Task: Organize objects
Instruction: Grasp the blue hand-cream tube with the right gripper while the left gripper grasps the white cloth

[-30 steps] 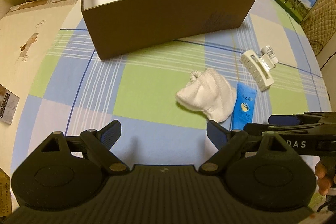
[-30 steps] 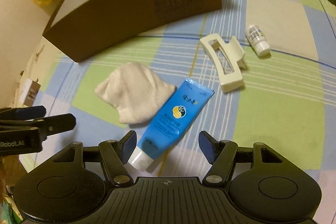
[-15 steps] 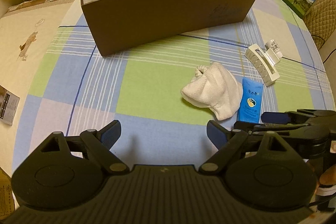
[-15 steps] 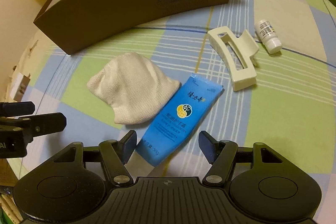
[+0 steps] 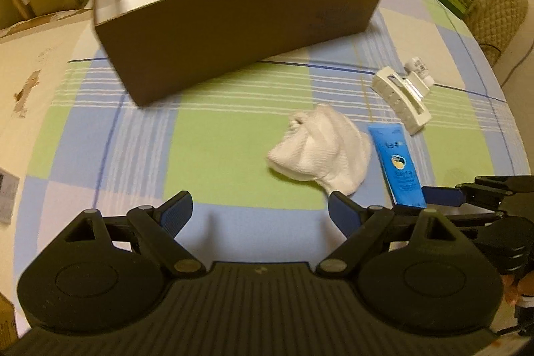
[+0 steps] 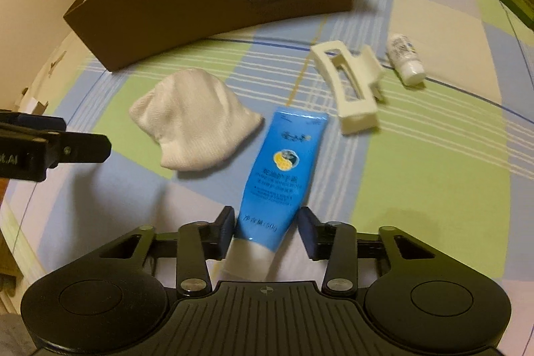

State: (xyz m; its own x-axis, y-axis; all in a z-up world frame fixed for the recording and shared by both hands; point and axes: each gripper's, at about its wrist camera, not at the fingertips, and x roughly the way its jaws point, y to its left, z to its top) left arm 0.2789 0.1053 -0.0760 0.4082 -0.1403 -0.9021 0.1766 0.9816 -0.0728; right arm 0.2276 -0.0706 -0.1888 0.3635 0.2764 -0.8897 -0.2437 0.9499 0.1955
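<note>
On the checked tablecloth (image 6: 417, 175) lie, left to right, one white sock (image 6: 197, 122), one blue tube (image 6: 283, 169), one hair claw (image 6: 347, 85), one small bottle (image 6: 405, 59). The left gripper (image 5: 260, 211) gapes empty; the right gripper (image 6: 265, 231) straddles the tube's cap end, jaws parted.

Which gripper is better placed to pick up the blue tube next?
Right. The right gripper already straddles the blue tube near its cap end, fingers open; the left gripper sits over bare tablecloth.

My left gripper (image 5: 260, 212) hangs wide open over the checked tablecloth (image 5: 217, 149) — white cloth (image 5: 320, 152) ahead, blue tube (image 5: 398, 165) touching its right side, brown box (image 5: 240, 32) beyond — my right gripper (image 5: 444, 194) by the tube's near end.
</note>
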